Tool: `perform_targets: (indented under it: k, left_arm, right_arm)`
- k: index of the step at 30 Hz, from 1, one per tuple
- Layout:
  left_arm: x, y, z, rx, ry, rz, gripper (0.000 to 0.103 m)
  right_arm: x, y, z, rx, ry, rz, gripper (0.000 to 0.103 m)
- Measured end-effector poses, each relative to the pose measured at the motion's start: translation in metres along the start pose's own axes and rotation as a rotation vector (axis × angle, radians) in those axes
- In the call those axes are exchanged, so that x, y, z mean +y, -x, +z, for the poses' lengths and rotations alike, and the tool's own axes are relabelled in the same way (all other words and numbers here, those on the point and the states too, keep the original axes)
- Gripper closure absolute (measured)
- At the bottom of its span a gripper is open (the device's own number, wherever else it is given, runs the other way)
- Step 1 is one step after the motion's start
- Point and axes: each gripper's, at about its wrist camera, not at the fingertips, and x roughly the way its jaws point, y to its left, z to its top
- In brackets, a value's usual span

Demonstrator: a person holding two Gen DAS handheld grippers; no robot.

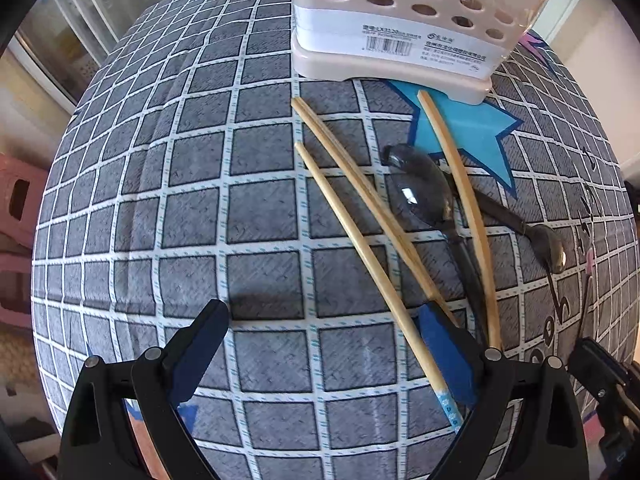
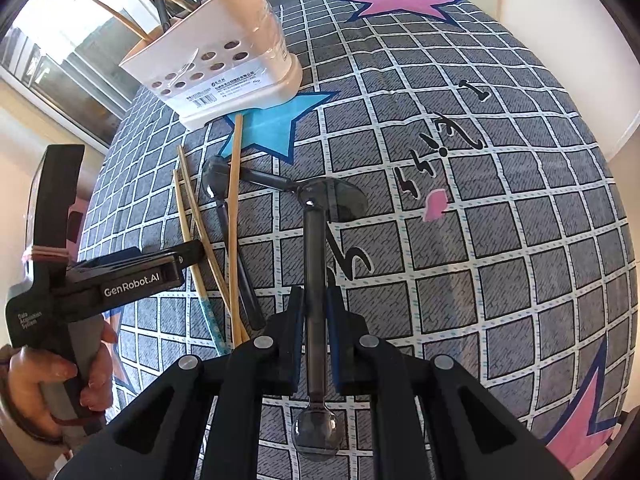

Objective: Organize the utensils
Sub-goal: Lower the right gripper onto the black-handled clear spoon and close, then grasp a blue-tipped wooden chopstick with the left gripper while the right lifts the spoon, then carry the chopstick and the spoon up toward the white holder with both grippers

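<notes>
My right gripper (image 2: 315, 300) is shut on the handle of a dark translucent spoon (image 2: 314, 280), held just above the checked cloth. My left gripper (image 1: 320, 320) is open low over the cloth, its right finger (image 1: 444, 344) beside three wooden chopsticks (image 1: 360, 232); it also shows in the right wrist view (image 2: 192, 250). A second dark spoon (image 1: 424, 192) lies among the chopsticks, and another spoon (image 1: 548, 244) lies to its right. The beige utensil holder (image 1: 392, 36) stands at the far side; in the right wrist view the holder (image 2: 224, 68) has chopsticks and a spoon in it.
The surface is a bed or table covered by a grey checked cloth (image 1: 200, 200) with blue and pink stars. A pink stool (image 1: 16, 208) stands at the left. A window (image 2: 60, 52) lies behind the holder. The cloth right of the spoons is bare.
</notes>
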Motion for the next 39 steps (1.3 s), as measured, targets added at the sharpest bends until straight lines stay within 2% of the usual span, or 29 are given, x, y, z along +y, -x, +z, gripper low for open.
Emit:
perform_targets:
  k: [4, 9, 12, 13, 14, 16, 20, 23, 29, 33, 35, 39]
  left_arm:
    - [0.008, -0.002, 0.015, 0.027, 0.002, -0.004, 0.000]
    - [-0.011, -0.001, 0.034, 0.033, -0.044, -0.017, 0.003]
    - [-0.025, 0.006, 0.039, 0.022, -0.079, -0.027, 0.031]
    - [-0.029, 0.009, 0.040, 0.015, -0.094, -0.033, 0.052]
    - [-0.033, 0.010, 0.040, 0.011, -0.112, -0.047, 0.059]
    - [-0.034, 0.013, 0.038, -0.006, -0.127, -0.078, 0.064]
    - [-0.030, 0.020, 0.018, -0.112, -0.174, -0.144, 0.065]
    - [-0.020, 0.032, 0.003, -0.186, -0.175, -0.206, 0.065]
    - [-0.001, 0.068, -0.018, -0.327, -0.176, -0.272, 0.065]
    - [0.019, 0.085, -0.019, -0.383, -0.163, -0.308, 0.065]
    - [0.020, 0.097, -0.018, -0.423, -0.163, -0.332, 0.072]
    - [0.025, 0.120, -0.016, -0.472, -0.161, -0.364, 0.072]
  right_arm:
    - [-0.002, 0.003, 0.002, -0.008, -0.004, 0.004, 0.091]
    - [-0.001, 0.007, 0.004, -0.018, 0.002, 0.012, 0.091]
    - [-0.001, 0.008, 0.003, -0.024, 0.003, 0.014, 0.091]
    - [-0.002, 0.008, 0.004, -0.025, 0.002, 0.013, 0.091]
    - [-0.002, 0.009, 0.003, -0.026, 0.002, 0.013, 0.091]
    - [-0.002, 0.008, 0.003, -0.029, 0.003, 0.012, 0.091]
    - [0.002, 0.011, 0.002, -0.043, 0.010, 0.002, 0.091]
    - [0.004, 0.013, 0.001, -0.057, 0.012, 0.008, 0.091]
    - [0.013, 0.023, -0.002, -0.108, 0.030, 0.024, 0.091]
    - [0.021, 0.034, -0.002, -0.150, 0.047, 0.032, 0.091]
    - [0.026, 0.041, -0.001, -0.172, 0.055, 0.035, 0.091]
    - [0.034, 0.055, 0.005, -0.217, 0.065, 0.051, 0.091]
